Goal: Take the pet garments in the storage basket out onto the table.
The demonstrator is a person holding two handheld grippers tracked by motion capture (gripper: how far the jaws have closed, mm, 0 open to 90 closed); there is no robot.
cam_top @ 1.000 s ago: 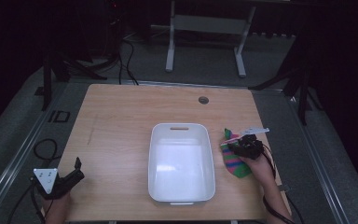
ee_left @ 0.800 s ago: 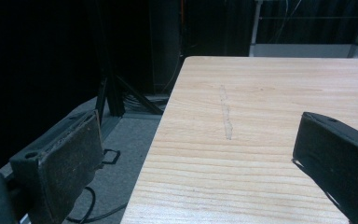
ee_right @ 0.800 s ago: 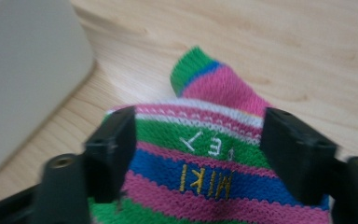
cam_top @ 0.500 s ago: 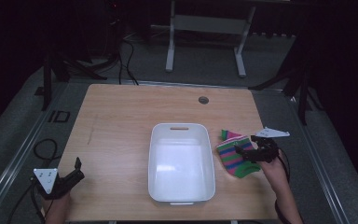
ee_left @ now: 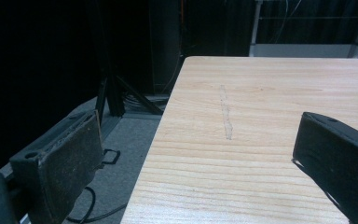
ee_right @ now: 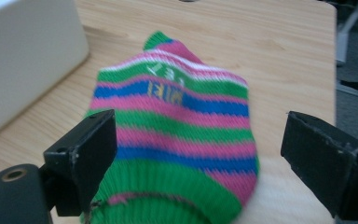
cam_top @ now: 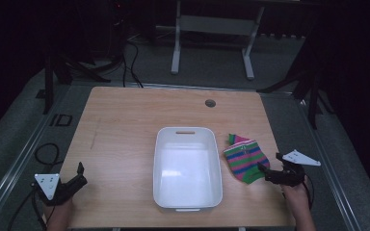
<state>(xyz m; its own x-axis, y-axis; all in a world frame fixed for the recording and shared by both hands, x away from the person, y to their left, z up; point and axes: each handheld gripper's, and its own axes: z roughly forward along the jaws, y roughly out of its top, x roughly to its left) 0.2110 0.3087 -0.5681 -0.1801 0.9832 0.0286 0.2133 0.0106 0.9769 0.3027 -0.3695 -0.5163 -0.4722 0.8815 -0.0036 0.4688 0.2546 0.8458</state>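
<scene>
One striped sock (cam_top: 244, 160) lies flat on the wooden surface (cam_top: 125, 125), just to the right of the white bin (cam_top: 188, 166) and apart from its wall. Its bands run green, pink, blue and white, and the green cuff end points toward the right claw (cam_top: 265, 174). In the right gripper view the sock (ee_right: 177, 126) spreads between the two black jaws, which stand wide on either side of the cuff without pressing on it; that claw (ee_right: 200, 154) has just been opening, and nothing is gripped. A corner of the white bin (ee_right: 23, 51) shows at the upper left of that view. Seen from above, the right claw sits near the right edge of the surface, its grey three-cornered plate on top, with the person's hand behind it.

Near the front left corner of the surface rests the left claw (cam_top: 79, 174), well apart from bin and sock. In the left gripper view its jaws stand wide open with only bare wood (ee_left: 261, 116) between them, and the left claw (ee_left: 196, 172) holds nothing
</scene>
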